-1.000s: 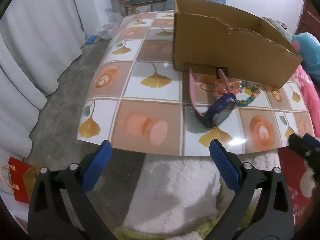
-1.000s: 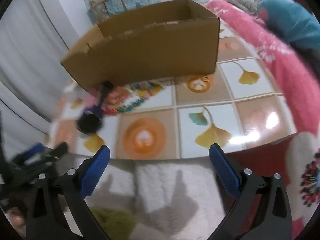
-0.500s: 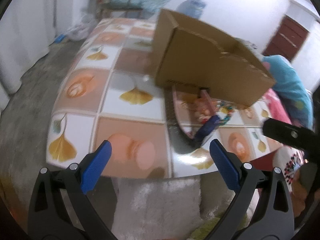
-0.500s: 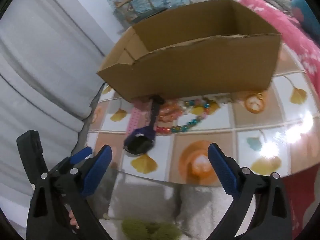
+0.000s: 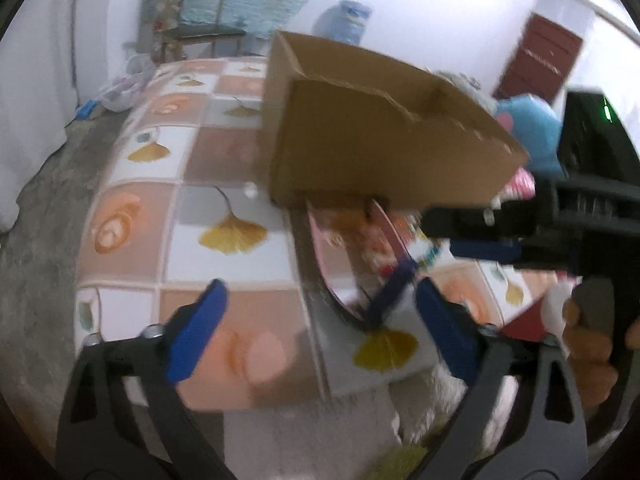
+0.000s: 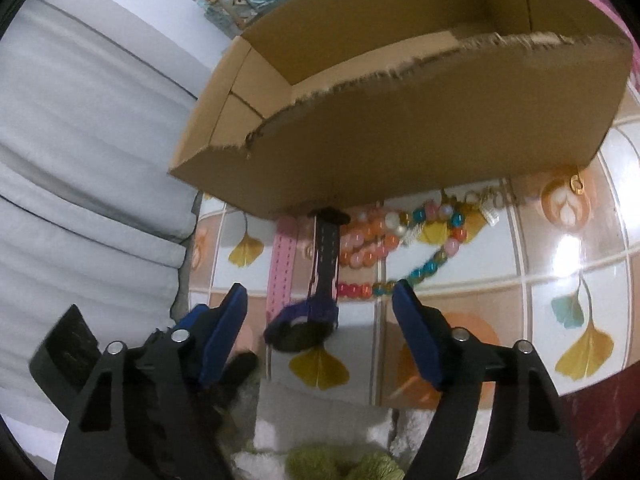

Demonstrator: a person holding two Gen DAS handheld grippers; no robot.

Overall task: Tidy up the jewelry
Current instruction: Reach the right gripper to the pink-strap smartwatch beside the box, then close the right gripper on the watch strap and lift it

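A dark blue watch lies on the tiled table, its strap running back to the cardboard box. My right gripper hangs over the watch face; its jaws are closing, with the face between them and untouched. My left gripper is close on the left. Its jaws are closing too, on nothing, and the watch lies just inside its right finger. Beside the watch lie a pink strap, orange beads and a multicoloured bead string.
A small gold ring and a silver charm lie by the box's front right. A hand grips the right tool's handle. White curtains hang at the left; a white and green rug lies under the table's edge.
Both grippers have swung in toward the watch and now sit side by side near it. Each pair of jaws has narrowed. The jewelry has not moved.
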